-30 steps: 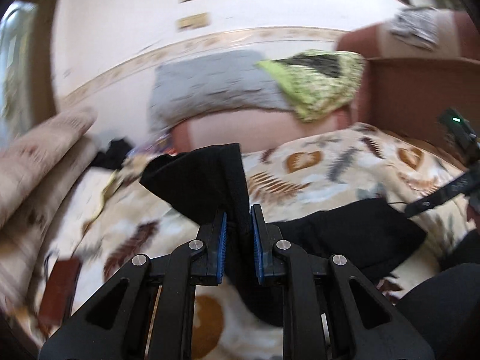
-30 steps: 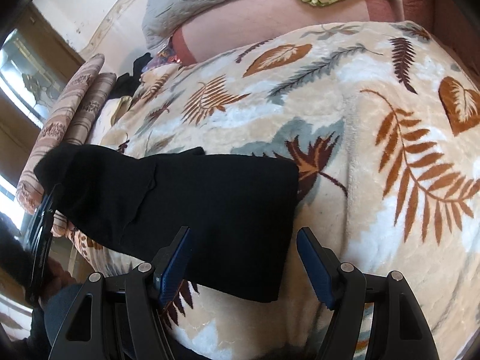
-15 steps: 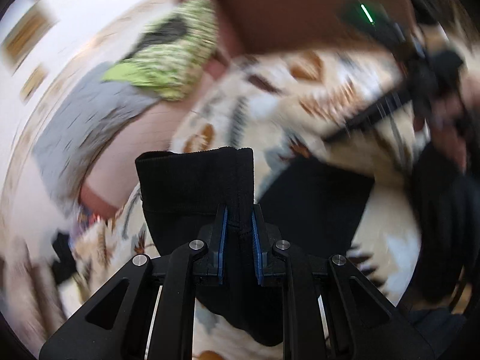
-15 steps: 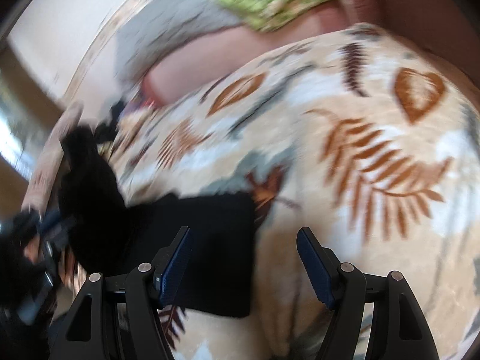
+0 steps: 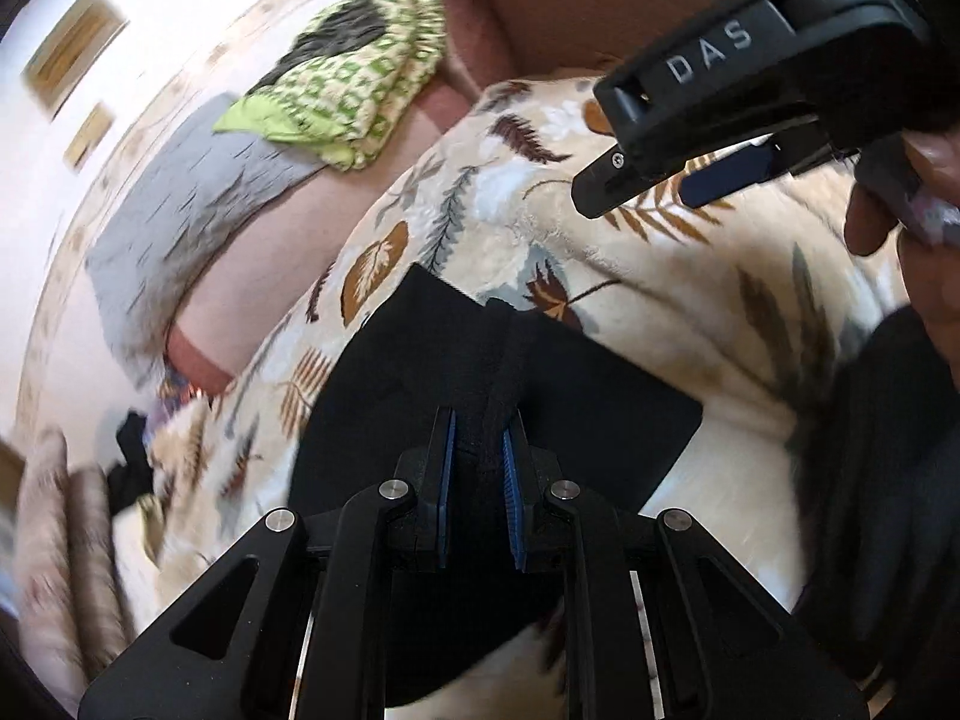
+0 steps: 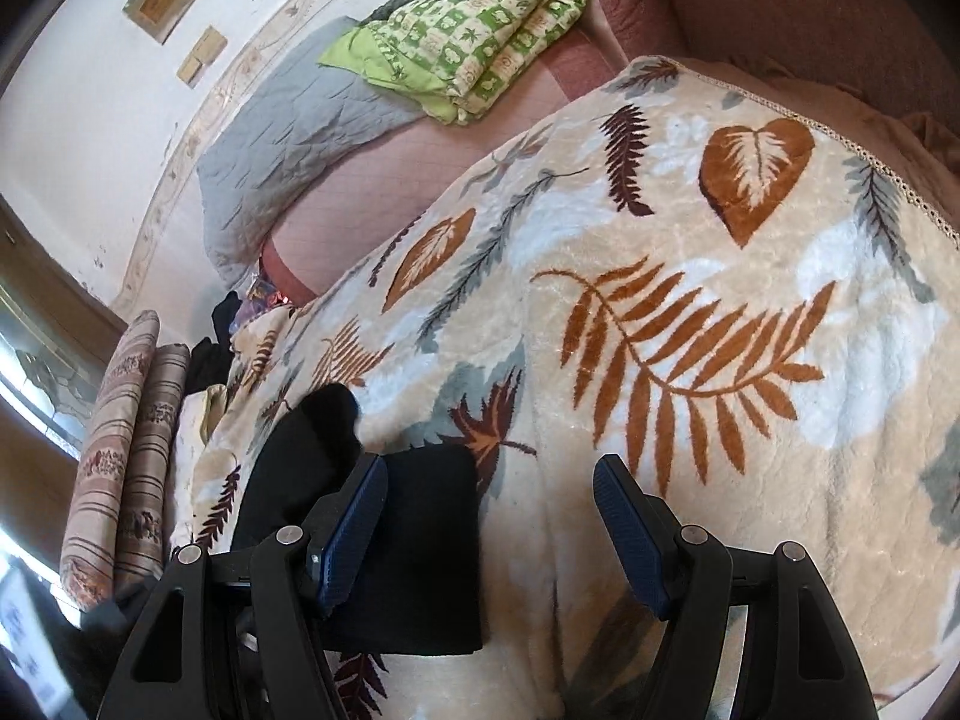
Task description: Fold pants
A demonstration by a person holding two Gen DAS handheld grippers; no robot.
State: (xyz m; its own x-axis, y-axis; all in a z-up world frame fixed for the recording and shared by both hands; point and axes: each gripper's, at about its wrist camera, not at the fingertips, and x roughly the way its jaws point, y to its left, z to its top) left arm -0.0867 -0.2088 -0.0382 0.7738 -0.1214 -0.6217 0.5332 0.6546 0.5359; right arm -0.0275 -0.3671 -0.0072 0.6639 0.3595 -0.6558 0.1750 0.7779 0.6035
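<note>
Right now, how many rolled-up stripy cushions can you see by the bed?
2. One stripy cushion lies at the far left edge of the leaf blanket; the second cushion lies touching it, on the blanket side. More may be hidden outside the view.

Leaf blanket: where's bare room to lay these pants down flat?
The leaf blanket lies bare right of and beyond the black pants, up to its trimmed edge by the brown sofa. It is crowded at the left: striped cushions, dark clothes, and the grey quilt with the green bedding behind.
</note>
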